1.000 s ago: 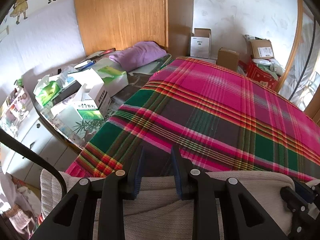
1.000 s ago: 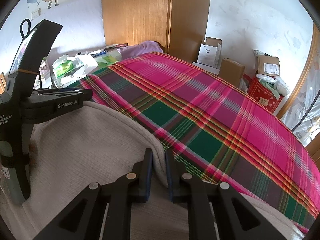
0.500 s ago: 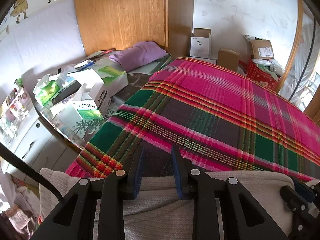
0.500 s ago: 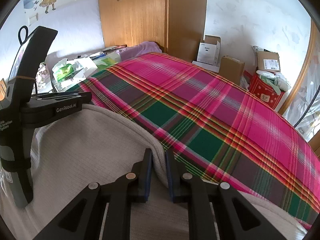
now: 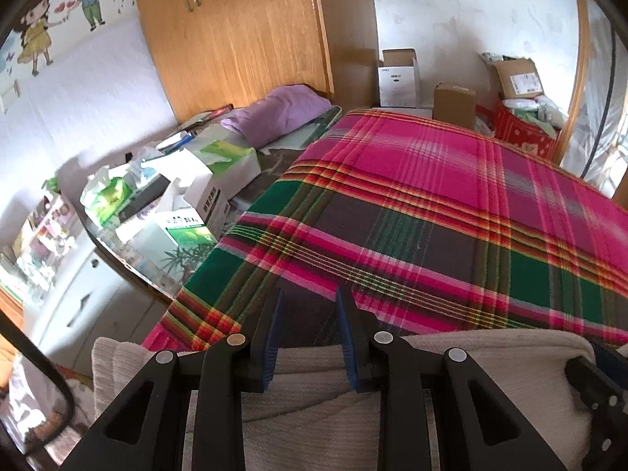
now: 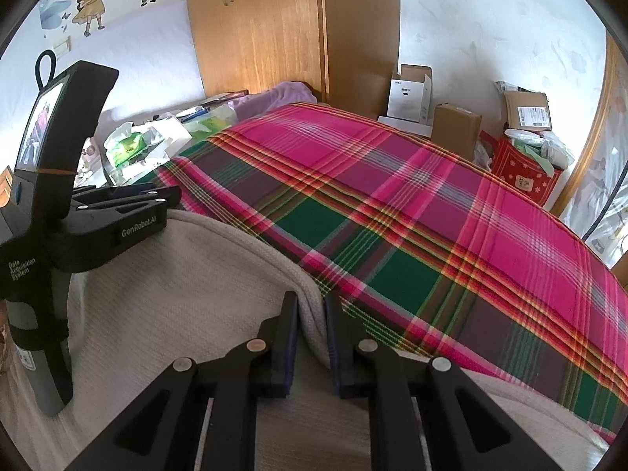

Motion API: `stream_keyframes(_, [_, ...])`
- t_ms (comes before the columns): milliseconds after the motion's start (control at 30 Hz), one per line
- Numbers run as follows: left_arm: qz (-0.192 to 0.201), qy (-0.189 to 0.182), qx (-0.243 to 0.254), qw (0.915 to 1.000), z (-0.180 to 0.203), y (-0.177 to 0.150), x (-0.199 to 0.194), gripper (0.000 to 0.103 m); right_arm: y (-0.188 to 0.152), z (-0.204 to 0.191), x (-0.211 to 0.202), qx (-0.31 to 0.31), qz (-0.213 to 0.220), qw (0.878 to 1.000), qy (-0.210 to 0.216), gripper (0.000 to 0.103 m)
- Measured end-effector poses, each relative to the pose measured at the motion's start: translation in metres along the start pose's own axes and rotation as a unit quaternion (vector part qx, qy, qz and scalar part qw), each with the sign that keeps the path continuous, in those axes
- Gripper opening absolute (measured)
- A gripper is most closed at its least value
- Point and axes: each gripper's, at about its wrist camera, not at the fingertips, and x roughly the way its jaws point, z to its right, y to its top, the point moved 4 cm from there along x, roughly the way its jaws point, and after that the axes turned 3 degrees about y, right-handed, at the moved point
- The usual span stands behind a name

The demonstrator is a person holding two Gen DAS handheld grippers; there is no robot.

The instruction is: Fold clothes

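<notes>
My right gripper [image 6: 311, 316] pinches the folded edge of the knit [image 6: 188, 298] lying on the near side of the blanket [image 6: 412, 212]. My left gripper [image 5: 308, 324] is spread, straddling the knit's edge without gripping. With only 1 corner held, pulling could skew the fold or drag the blanket.

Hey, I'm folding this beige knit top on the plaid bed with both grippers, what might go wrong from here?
1. The right gripper pinches only the rolled edge of the beige knit top; a pull may let it slip out.
2. The left gripper has its jaws apart over the top's other edge, so that side is unheld and the fold may skew.
3. That edge lies near the corner of the plaid blanket; loose cloth might slide off.
</notes>
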Motion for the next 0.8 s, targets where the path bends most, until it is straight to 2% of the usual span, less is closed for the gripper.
stream_keyframes(133, [0.009, 0.065, 0.056, 0.9962, 0.018, 0.000, -0.003, 0.028, 0.001, 0.004, 0.002, 0.018, 0.001, 1.000, 0.013, 0.016])
stream_keyframes(167, [0.013, 0.094, 0.082, 0.9921, 0.026, -0.001, -0.003, 0.028, 0.001, 0.006, 0.002, 0.026, 0.002, 1.000, 0.017, 0.017])
stream_keyframes(200, [0.019, 0.135, 0.118, 0.9836, 0.038, -0.002, -0.003, 0.028, 0.001, 0.008, 0.002, 0.035, 0.003, 0.999, 0.019, 0.017])
stream_keyframes(233, [0.020, 0.162, 0.159, 0.9737, 0.051, -0.004, -0.001, 0.010, 0.001, 0.010, 0.002, 0.045, 0.004, 0.999, 0.022, 0.017])
stream_keyframes(267, [0.020, 0.155, 0.176, 0.9718, 0.057, -0.006, 0.000, 0.000, 0.000, 0.010, 0.001, 0.049, 0.005, 0.999, 0.023, 0.017])
stream_keyframes(300, [0.021, 0.136, 0.179, 0.9742, 0.059, -0.008, -0.001, 0.000, 0.000, 0.011, 0.001, 0.049, 0.005, 0.999, 0.023, 0.017])
stream_keyframes(333, [0.019, 0.112, 0.165, 0.9797, 0.055, -0.007, -0.002, 0.000, 0.000, 0.011, 0.001, 0.049, 0.005, 0.999, 0.023, 0.017])
stream_keyframes(400, [0.008, 0.046, 0.099, 0.9940, 0.033, -0.001, -0.003, 0.000, 0.000, 0.012, 0.001, 0.054, 0.005, 0.998, 0.028, 0.017])
stream_keyframes(467, [0.003, 0.005, 0.062, 0.9980, 0.020, 0.000, -0.001, 0.000, 0.000, 0.014, 0.001, 0.061, 0.006, 0.997, 0.036, 0.017])
stream_keyframes(633, [0.005, -0.032, 0.053, 0.9981, 0.008, 0.000, 0.002, 0.000, 0.001, 0.008, 0.001, 0.044, 0.004, 0.999, 0.016, 0.018])
stream_keyframes(733, [0.006, -0.062, 0.054, 0.9966, 0.004, 0.000, 0.001, 0.000, 0.001, 0.009, 0.002, 0.042, 0.000, 0.999, 0.022, 0.018])
stream_keyframes(800, [0.008, -0.091, 0.088, 0.9919, 0.007, 0.000, -0.002, 0.000, 0.002, 0.010, 0.003, 0.034, -0.004, 0.999, 0.027, 0.018])
